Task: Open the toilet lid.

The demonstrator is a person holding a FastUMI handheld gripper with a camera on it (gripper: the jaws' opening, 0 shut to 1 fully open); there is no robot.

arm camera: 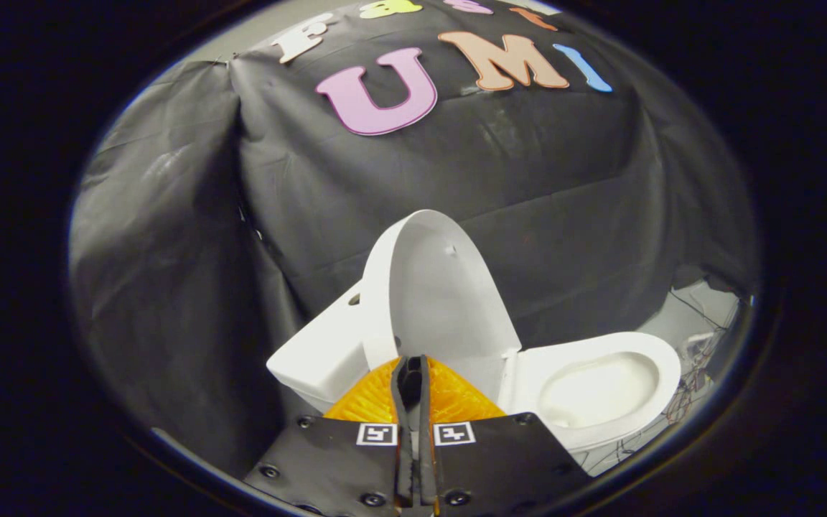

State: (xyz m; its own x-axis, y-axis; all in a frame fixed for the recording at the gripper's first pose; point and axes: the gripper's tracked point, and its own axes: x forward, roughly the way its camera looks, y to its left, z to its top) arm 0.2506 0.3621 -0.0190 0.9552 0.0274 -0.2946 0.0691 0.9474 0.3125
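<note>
Left of the fingers, black cloth [169, 287] hangs in creased folds and forms the booth wall, carrying on behind the fixture. Just ahead and left of the fingertips sits the white tank [316, 359] of the toilet. The toilet lid [435, 287] is raised, standing nearly upright just beyond the fingertips, long axis running up and leaning slightly left toward the tank, its hollow inner face turned right toward the bowl. The gripper [411, 377] has its fingers brought together with only a thin slit between them; nothing is gripped, and the tips sit low against the base of the lid in this view, contact not confirmed. Right of the fingers, the seat and bowl [600, 391] lie flat, long axis extending away to the right. Beyond the bowl, a pale floor [701, 316] with loose wires [693, 388]. No brand marking is legible on the toilet.
</note>
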